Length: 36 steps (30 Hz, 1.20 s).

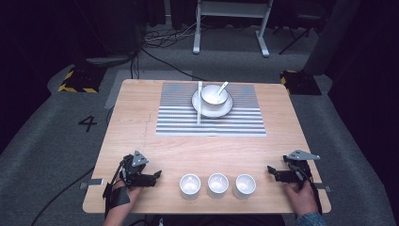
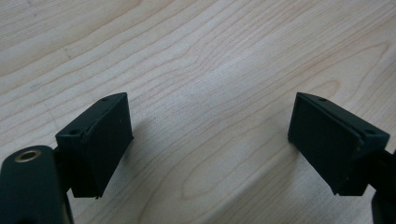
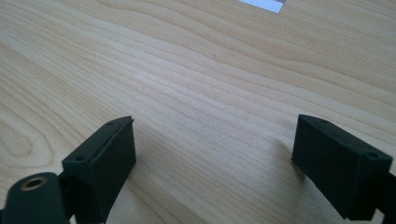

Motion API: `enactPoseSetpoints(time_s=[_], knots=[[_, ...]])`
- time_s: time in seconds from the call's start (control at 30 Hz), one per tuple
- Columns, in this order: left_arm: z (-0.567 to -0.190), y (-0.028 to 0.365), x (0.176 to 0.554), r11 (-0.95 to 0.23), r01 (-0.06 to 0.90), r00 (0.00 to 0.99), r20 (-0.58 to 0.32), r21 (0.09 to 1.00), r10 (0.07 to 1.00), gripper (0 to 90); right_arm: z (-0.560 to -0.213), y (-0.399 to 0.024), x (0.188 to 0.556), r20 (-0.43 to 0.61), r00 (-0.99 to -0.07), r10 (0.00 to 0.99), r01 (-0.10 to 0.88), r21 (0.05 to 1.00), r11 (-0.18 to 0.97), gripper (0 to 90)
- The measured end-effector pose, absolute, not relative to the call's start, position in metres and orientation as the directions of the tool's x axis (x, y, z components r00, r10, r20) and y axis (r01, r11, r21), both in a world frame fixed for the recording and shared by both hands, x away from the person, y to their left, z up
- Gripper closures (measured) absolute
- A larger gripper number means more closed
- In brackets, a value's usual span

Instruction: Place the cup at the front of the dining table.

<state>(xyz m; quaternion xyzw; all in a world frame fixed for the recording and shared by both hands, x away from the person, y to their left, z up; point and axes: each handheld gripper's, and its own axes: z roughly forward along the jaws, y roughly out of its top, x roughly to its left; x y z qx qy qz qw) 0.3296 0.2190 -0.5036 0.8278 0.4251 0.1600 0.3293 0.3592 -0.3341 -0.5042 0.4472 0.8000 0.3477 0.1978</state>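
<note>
High view: my left gripper (image 1: 157, 174) and right gripper (image 1: 270, 169) rest low at the near edge of the table (image 1: 141, 141), flanking three small white cups (image 1: 218, 185). The bowl (image 1: 214, 94) with its spoon (image 1: 221, 87) sits far off on the striped mat (image 1: 210, 120).

Left gripper view: jaws apart, bare wood between.

Right gripper view: jaws apart, nothing held.

I judge the nearest cup comes first; approach level, straddle one rim wall, close gently.
</note>
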Motion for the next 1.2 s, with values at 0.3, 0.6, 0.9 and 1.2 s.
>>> enactPoseSetpoints(time_s=[0.3,0.6,0.9,1.2], knots=[[-0.504,0.22,0.329,-0.411,0.605,0.578,-0.021,0.682,0.816,14.8,-0.504,-0.334,0.359,-0.005,-0.522,0.853,0.578,0.734,0.357,13.5],[-0.504,0.22,0.33,-0.397,0.614,0.563,-0.027,0.682,0.826,14.1,-0.504,-0.334,0.359,-0.005,-0.522,0.853,0.578,0.733,0.358,13.5],[-0.498,0.225,0.326,-0.376,0.572,0.575,-0.03,0.729,0.817,16.3,-0.504,-0.334,0.359,-0.008,-0.524,0.852,0.576,0.733,0.361,13.5],[-0.476,0.227,0.309,-0.203,0.483,0.589,-0.144,0.852,0.795,16.3,-0.504,-0.334,0.359,-0.008,-0.524,0.852,0.576,0.733,0.361,13.6]])
